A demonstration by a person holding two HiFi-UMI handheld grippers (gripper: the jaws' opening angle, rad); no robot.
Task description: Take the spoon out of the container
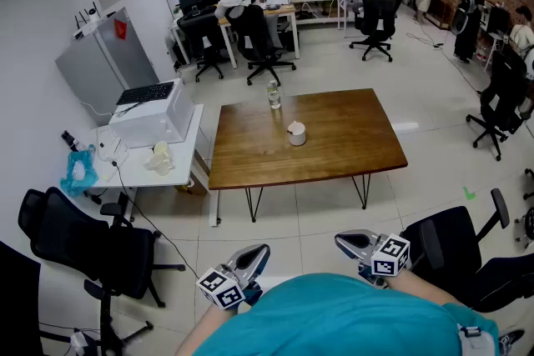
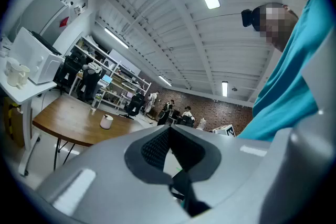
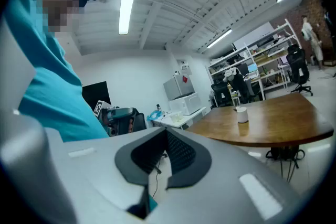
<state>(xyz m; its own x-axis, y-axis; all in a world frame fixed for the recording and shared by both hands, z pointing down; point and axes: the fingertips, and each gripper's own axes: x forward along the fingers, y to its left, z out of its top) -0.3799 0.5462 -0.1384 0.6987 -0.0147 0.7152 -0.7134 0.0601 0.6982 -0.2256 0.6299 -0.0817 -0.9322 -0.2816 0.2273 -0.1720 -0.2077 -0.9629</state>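
Head view: the container (image 1: 296, 133) stands near the middle of the table (image 1: 350, 137), with a jar (image 1: 274, 96) at the far edge. No spoon can be made out. The left gripper (image 1: 259, 251) and right gripper (image 1: 345, 240) hover off the near edge, jaws together on nothing.

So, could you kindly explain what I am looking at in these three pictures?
No robot here: a person in a teal top holds two hand-held grippers. The head view looks down from a head camera; the left gripper and right gripper show at its bottom. The other two pictures come from cameras riding on each gripper, looking along its jaws. Both pairs of jaws are together and hold nothing. Ahead stands a wooden table with a white container and a clear jar. A spoon is too small to make out.
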